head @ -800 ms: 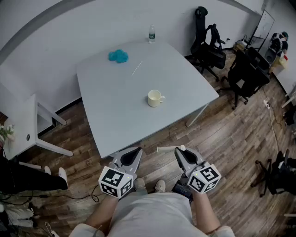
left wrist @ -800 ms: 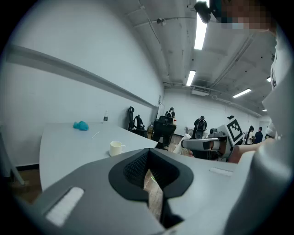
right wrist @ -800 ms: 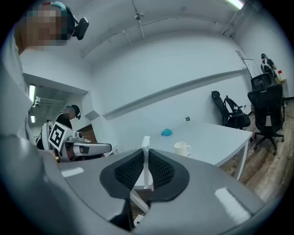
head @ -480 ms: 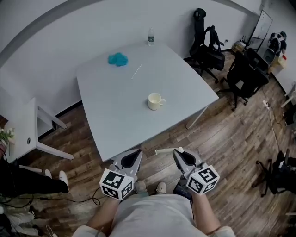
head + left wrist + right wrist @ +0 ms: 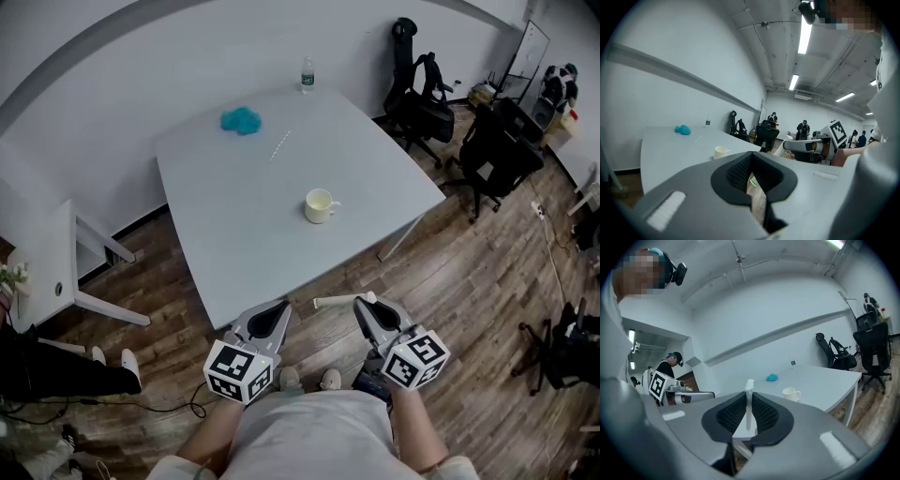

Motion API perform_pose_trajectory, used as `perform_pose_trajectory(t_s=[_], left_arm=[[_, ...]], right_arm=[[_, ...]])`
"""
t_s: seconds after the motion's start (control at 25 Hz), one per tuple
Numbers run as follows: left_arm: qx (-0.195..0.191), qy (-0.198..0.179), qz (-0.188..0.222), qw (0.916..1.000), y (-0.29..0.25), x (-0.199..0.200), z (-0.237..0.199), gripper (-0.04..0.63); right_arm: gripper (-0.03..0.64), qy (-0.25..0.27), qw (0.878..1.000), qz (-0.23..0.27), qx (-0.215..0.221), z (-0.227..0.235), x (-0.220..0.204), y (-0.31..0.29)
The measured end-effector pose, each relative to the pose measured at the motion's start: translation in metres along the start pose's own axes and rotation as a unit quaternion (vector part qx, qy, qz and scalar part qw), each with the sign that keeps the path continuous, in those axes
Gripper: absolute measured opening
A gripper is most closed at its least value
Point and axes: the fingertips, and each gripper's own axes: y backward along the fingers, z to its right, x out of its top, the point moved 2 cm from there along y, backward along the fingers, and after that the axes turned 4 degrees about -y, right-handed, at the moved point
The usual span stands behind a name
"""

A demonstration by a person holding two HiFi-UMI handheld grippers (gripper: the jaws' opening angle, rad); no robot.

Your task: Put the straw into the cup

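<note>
A cream cup (image 5: 320,205) with a handle stands near the middle of the grey table (image 5: 225,234); it also shows as the cup (image 5: 721,151) and the cup (image 5: 790,392) in the gripper views. My right gripper (image 5: 364,304) is shut on a white straw (image 5: 333,301) that sticks out to the left, short of the table's near edge. In the right gripper view the straw (image 5: 749,406) stands upright between the pads of the right gripper (image 5: 749,399). My left gripper (image 5: 277,309) hangs beside it, jaws together and empty, as the left gripper (image 5: 751,158) also shows.
A blue cloth (image 5: 241,120), a thin white strip (image 5: 278,145) and a water bottle (image 5: 307,72) lie at the table's far side. Black office chairs (image 5: 424,101) stand to the right, a small white side table (image 5: 52,267) to the left. Wooden floor lies under me.
</note>
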Motion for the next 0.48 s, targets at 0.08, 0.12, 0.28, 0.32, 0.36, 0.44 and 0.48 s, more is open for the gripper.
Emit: perform_pose_trajectory(t_s=[0.08, 0.12, 0.28, 0.32, 0.36, 0.44, 0.48], left_arm=[[-0.003, 0.0, 0.002, 1.0, 0.003, 0.0, -0.005, 0.018], [-0.004, -0.001, 0.003, 1.0, 0.005, 0.0, -0.008, 0.018], [-0.011, -0.002, 0.004, 0.9999, 0.013, -0.001, -0.02, 0.018], [-0.013, -0.002, 0.004, 0.9999, 0.015, -0.002, -0.023, 0.018], [-0.015, -0.002, 0.004, 0.9999, 0.017, -0.002, -0.026, 0.018], [-0.019, -0.003, 0.004, 0.9998, 0.017, -0.002, -0.032, 0.018], [-0.021, -0.003, 0.004, 0.9998, 0.017, -0.003, -0.034, 0.018]], right_arm=[[0.045, -0.003, 1.0, 0.002, -0.005, -0.003, 0.0, -0.004], [0.044, -0.003, 1.0, 0.004, -0.007, -0.004, 0.0, -0.006], [0.046, 0.0, 1.0, 0.008, -0.016, -0.011, 0.001, -0.015], [0.045, 0.001, 1.0, 0.009, -0.018, -0.012, 0.001, -0.017], [0.046, 0.001, 1.0, 0.011, -0.021, -0.014, 0.001, -0.018], [0.046, 0.002, 1.0, 0.013, -0.028, -0.015, 0.002, -0.021], [0.046, 0.003, 0.999, 0.014, -0.03, -0.015, 0.003, -0.022]])
